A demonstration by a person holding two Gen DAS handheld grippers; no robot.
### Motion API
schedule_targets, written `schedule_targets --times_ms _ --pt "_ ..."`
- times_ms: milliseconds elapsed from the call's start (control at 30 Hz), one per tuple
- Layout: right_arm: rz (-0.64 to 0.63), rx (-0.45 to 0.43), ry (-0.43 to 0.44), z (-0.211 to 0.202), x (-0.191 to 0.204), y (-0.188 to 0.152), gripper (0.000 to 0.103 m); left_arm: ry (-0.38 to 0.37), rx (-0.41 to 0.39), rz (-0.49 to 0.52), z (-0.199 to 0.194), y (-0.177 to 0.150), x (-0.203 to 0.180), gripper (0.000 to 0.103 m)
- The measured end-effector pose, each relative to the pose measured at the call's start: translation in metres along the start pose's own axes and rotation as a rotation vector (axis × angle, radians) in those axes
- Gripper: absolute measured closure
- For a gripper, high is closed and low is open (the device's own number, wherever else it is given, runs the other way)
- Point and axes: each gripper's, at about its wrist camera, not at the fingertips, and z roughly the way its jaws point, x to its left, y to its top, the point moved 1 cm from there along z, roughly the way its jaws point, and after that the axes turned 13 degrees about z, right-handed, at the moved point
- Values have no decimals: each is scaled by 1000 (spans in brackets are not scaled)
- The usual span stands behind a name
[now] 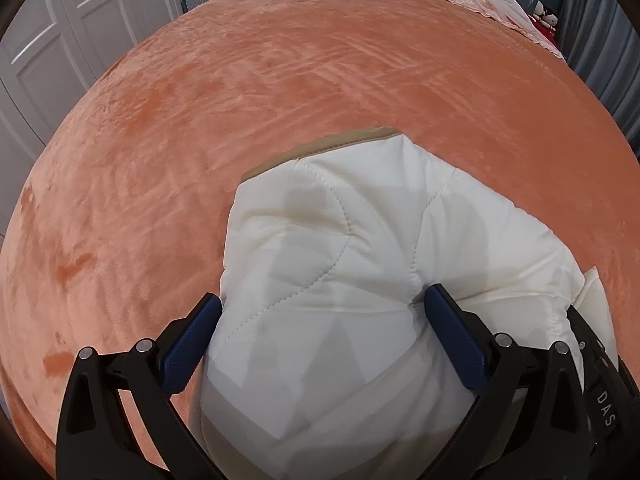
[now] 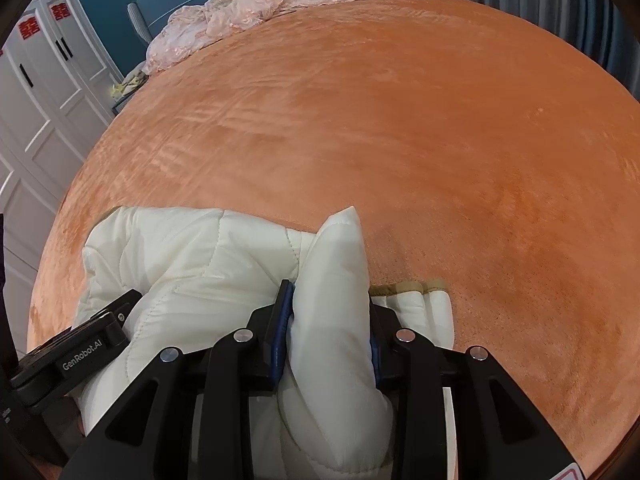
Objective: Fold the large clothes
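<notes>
Both grippers grip the white quilted jacket (image 1: 340,280) on the bed (image 1: 280,80): right gripper (image 2: 330,320) narrow, left gripper (image 1: 322,308) wide, seemingly pinching. Lift evenly beside the tan hem (image 1: 320,148).

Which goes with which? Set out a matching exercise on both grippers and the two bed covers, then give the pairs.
1. left gripper
2. right gripper
3. blanket
4. lace cover

a. orange, spread flat under everything
b. jaws close together, pinching a raised fold of the white jacket
c. pink, bunched at the far end
d. jaws wide apart around the jacket's bulk

Pairs: 1-d, 2-b, 3-a, 4-c
</notes>
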Motion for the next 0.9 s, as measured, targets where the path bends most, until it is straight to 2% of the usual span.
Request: schedule_targets --times_ms 300,433,500,533,567,700,800,900 --pt "9 -24 16 4 0 0 71 27 -26 -6 2 -1 -2 5" --pt "73 18 91 -1 -11 8 71 -15 -18 -23 -5 -1 5 5" --pt "127 64 112 -18 -19 16 70 -49 7 -26 -17 -3 14 5" --pt "141 53 112 -32 -23 17 70 -53 6 -15 -27 -5 17 5" --pt "132 15 97 -56 -26 15 66 -45 2 9 -42 -11 20 5" --pt "-19 -26 96 -118 -25 -12 69 -48 12 82 -84 -40 24 5" --pt "-102 25 95 -137 -23 -42 78 -47 47 93 -99 -64 26 5" --pt "-135 90 67 -135 -27 -70 82 -65 73 70 -106 -85 28 5"
